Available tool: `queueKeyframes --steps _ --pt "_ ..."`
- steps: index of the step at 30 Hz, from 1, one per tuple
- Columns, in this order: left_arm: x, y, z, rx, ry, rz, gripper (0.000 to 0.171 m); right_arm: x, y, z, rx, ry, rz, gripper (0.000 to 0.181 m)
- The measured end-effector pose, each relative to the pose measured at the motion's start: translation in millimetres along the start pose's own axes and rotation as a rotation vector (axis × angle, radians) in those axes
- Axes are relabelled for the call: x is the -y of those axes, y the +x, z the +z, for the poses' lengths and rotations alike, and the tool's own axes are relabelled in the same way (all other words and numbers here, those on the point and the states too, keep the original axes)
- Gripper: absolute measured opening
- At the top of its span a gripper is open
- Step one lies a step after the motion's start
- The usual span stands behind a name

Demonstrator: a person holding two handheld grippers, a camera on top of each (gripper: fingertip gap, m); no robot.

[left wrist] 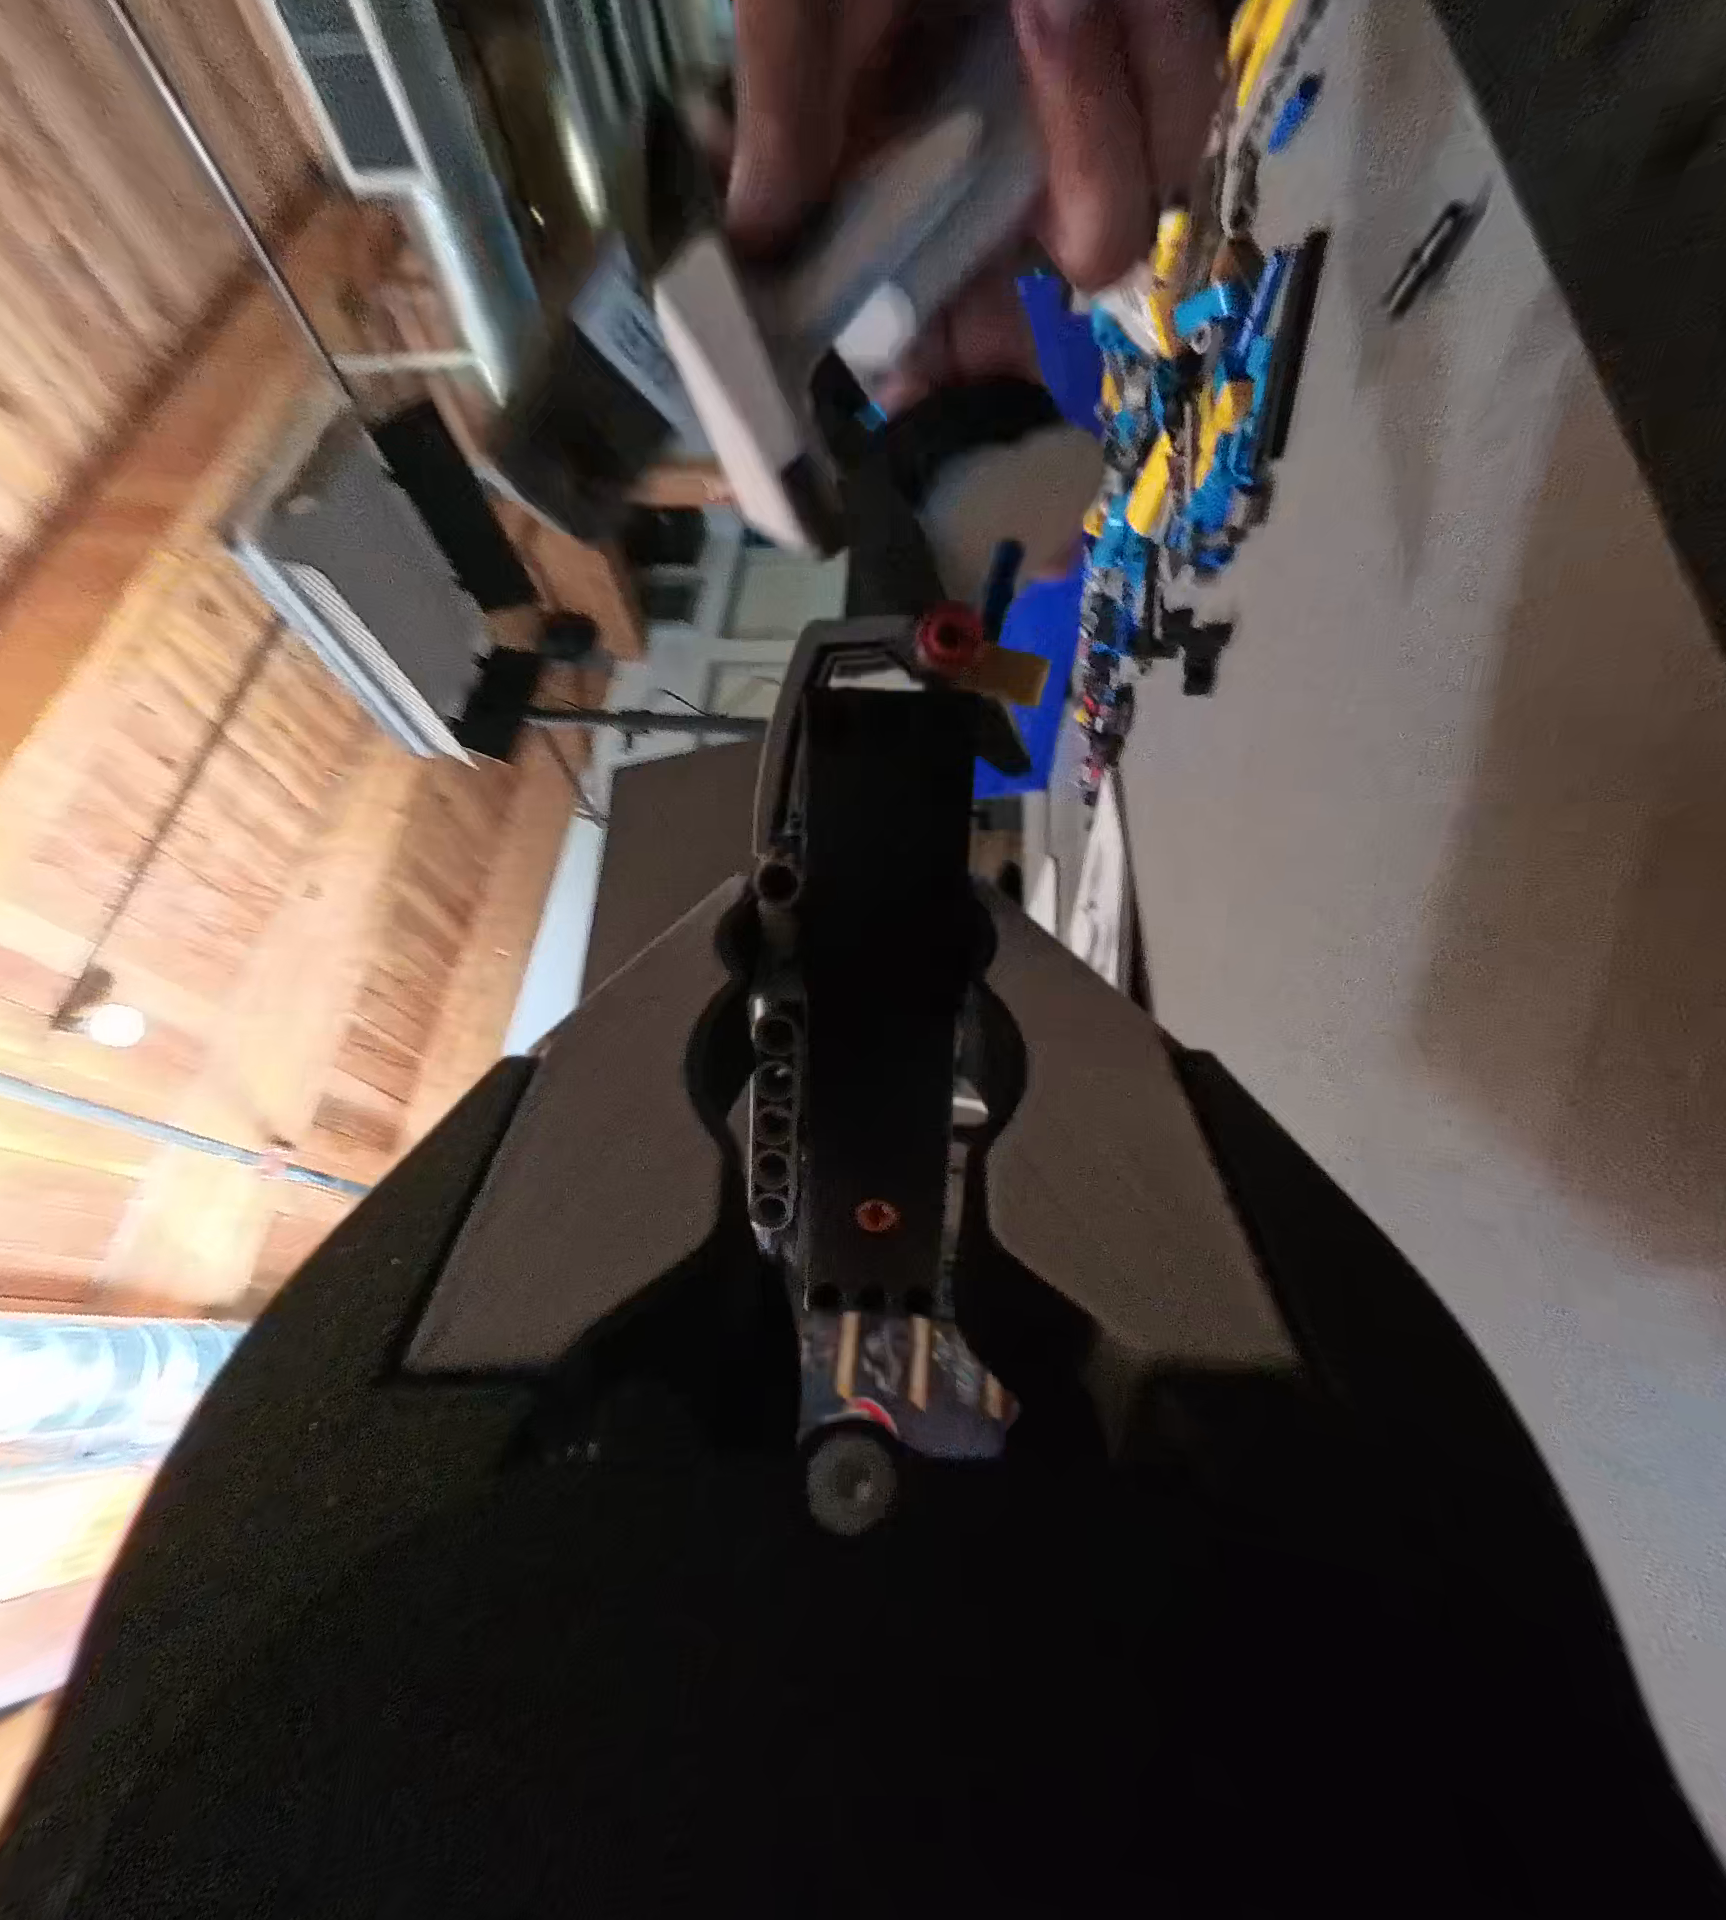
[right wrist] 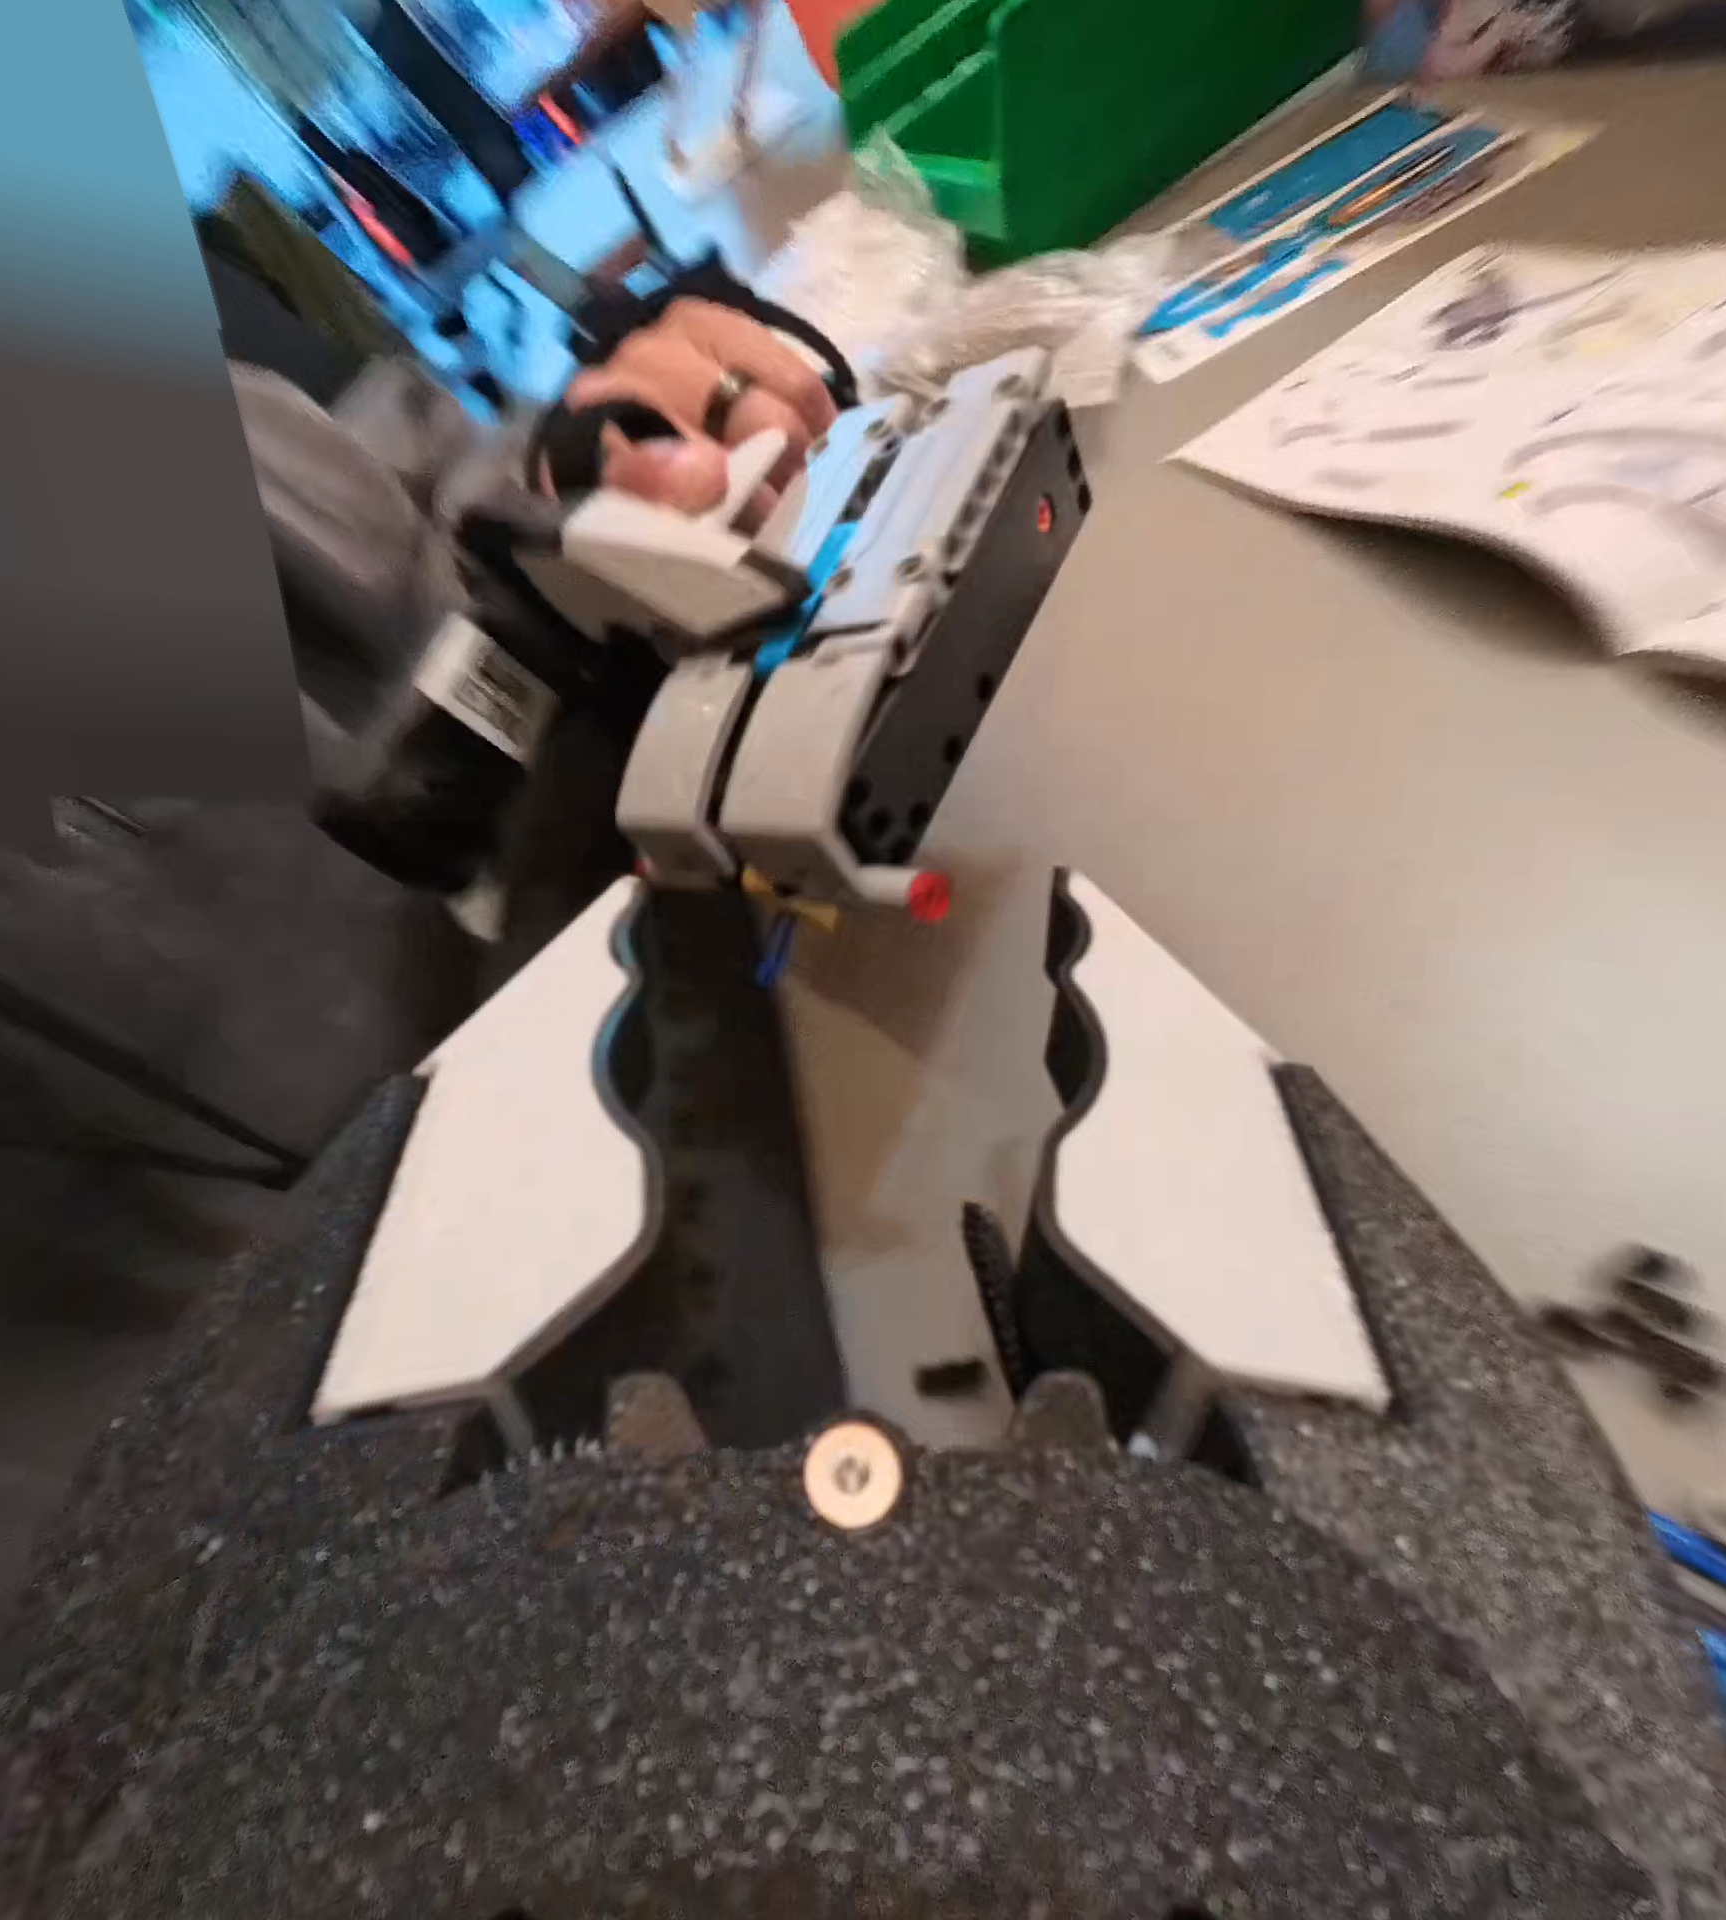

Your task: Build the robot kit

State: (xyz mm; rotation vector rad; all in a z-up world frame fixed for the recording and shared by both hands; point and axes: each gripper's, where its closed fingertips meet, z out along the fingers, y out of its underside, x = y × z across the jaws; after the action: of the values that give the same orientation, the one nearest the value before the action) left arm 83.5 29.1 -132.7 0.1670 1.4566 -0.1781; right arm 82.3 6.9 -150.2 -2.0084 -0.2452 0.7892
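My left gripper [left wrist: 864, 904] is shut on a long black brick-built model [left wrist: 880, 831] with pin holes along its side, held in the air beside the table. A red pin [left wrist: 947, 631] sits at the model's far end. In the right wrist view the same model [right wrist: 952, 644] shows grey panels on top and a black side, held by a hand [right wrist: 693, 416] with the left gripper. My right gripper [right wrist: 848, 894] is open and empty, its white fingers [right wrist: 516, 1164] just short of the model's near end with the red pin [right wrist: 926, 896]. The right gripper [left wrist: 765, 343] also shows blurred in the left wrist view, held by a hand.
A beige table [right wrist: 1306, 883] carries an open instruction booklet [right wrist: 1565, 468], a leaflet [right wrist: 1358, 208], clear plastic bags [right wrist: 942, 281], a green bin [right wrist: 1098, 94] and small black pieces [right wrist: 1648, 1330]. A pile of blue and yellow bricks [left wrist: 1181, 416] lies on the table [left wrist: 1410, 935]. Both grippers' tips are close together, under 4 cm apart.
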Motion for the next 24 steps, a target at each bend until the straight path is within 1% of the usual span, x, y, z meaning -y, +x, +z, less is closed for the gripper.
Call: queueKeyframes --steps 2,3,4,5,6,8,9,11,13,15,18,19,20,21,22,23,24 --pt "8 -4 -5 0.034 0.039 0.035 0.034 12 -21 3 0.289 0.058 0.242 0.084" --pt "11 -4 -7 0.038 0.059 0.049 0.034 19 -28 0 0.404 0.085 0.343 0.08" --pt "14 -4 -8 0.041 0.075 0.06 0.035 21 -33 -2 0.491 0.067 0.417 0.076" --pt "16 -4 -9 0.045 0.087 0.066 0.035 17 -37 -1 0.547 0.025 0.454 0.07" --pt "18 -4 -10 0.046 0.097 0.069 0.035 14 -38 2 0.562 -0.006 0.469 0.063" --pt "21 -7 -12 0.06 0.123 0.071 0.035 7 -39 9 0.575 -0.063 0.513 0.036" --pt "19 -8 -12 0.063 0.118 0.072 0.035 10 -39 9 0.6 -0.048 0.553 0.034" --pt "12 -5 -9 0.047 0.085 0.066 0.035 13 -32 10 0.601 -0.007 0.614 0.032" --pt "3 0 -5 0.006 0.032 0.01 0.037 12 -24 11 0.575 0.034 0.649 0.031" --pt "-8 0 0 -0.018 -0.034 -0.084 0.039 14 -17 9 0.565 0.089 0.688 0.031" --pt "-33 -16 3 0.006 -0.139 -0.263 0.051 28 -7 -4 0.582 0.233 0.722 0.031" --pt "-43 -23 2 0.024 -0.173 -0.332 0.053 36 -2 -12 0.589 0.301 0.729 0.03" --pt "-56 -30 2 0.045 -0.221 -0.443 0.052 43 3 -20 0.588 0.368 0.728 0.03" --pt "-68 -32 3 0.033 -0.272 -0.628 0.052 47 8 -25 0.554 0.418 0.707 0.031" --pt "-70 -28 5 -0.03 -0.289 -0.873 0.053 48 13 -26 0.494 0.434 0.663 0.031" --pt "-61 -24 8 -0.124 -0.249 -1.144 0.055 47 16 -27 0.437 0.432 0.612 0.031" --pt "-47 -24 11 -0.228 -0.179 -1.405 0.057 48 15 -27 0.402 0.424 0.563 0.031"
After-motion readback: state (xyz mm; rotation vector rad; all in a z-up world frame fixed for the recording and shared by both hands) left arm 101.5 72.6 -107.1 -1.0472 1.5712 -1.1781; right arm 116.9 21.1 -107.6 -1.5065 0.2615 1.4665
